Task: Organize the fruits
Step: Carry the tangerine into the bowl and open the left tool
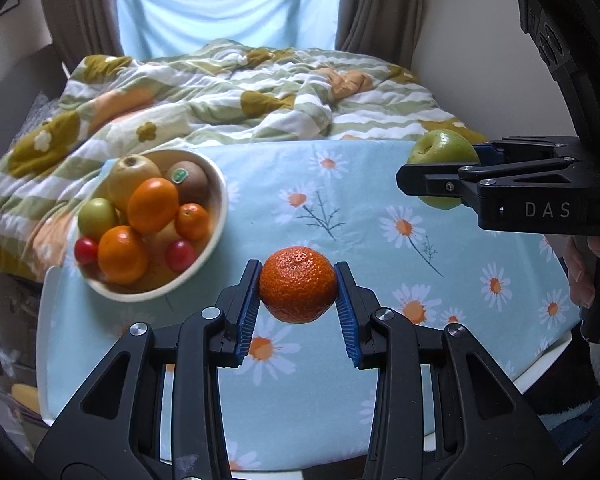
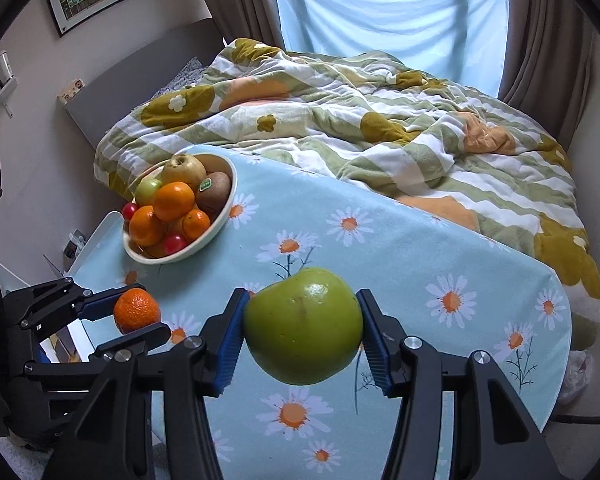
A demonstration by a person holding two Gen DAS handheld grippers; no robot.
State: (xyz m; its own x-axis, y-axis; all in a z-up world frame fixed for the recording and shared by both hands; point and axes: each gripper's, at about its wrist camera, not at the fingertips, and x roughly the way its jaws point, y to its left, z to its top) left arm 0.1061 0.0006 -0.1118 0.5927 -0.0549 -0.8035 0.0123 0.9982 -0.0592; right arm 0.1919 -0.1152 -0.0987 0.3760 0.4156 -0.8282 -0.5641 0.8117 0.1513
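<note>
Mandarin [image 1: 297,290] clamped in left jaws, green apple [image 2: 303,326] in right

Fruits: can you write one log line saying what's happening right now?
left gripper: shut on mandarin | right gripper: shut on green apple | both held above tablecloth | bowl: full of fruit
</note>
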